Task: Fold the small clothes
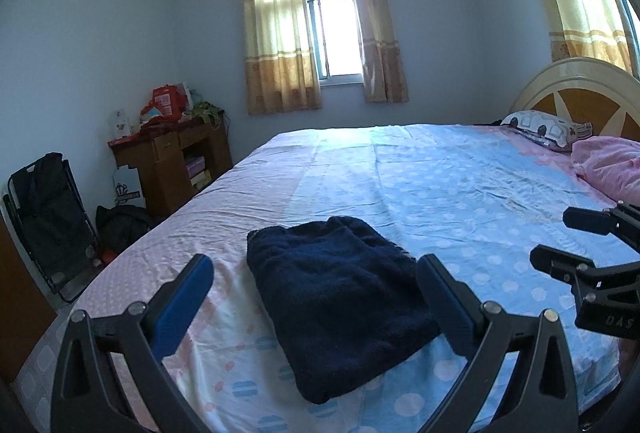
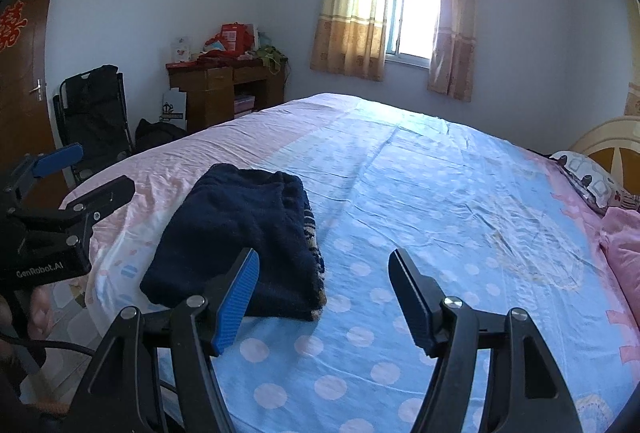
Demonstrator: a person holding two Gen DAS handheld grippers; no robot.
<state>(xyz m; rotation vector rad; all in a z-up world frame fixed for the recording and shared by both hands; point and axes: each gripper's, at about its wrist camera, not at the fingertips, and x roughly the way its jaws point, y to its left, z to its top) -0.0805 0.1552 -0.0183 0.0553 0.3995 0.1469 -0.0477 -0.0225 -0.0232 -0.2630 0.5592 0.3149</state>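
One folded dark navy knitted garment [image 1: 340, 297] lies on one bed with a blue and pink dotted sheet [image 1: 460, 185]. Two pillows sit at the headboard end: one patterned white [image 1: 540, 127], one plain pink [image 1: 608, 169]. Two black tongs with blue pads: left tongs [image 1: 316, 297], right tongs [image 2: 324, 297]. One window [image 1: 334, 29], one wooden cabinet [image 1: 172, 161], one black folding chair [image 1: 48, 213].

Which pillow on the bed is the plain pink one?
The pink pillow, nearer the camera by the bed's edge. The other, the patterned pillow, lies against the headboard and has white with dark shapes.
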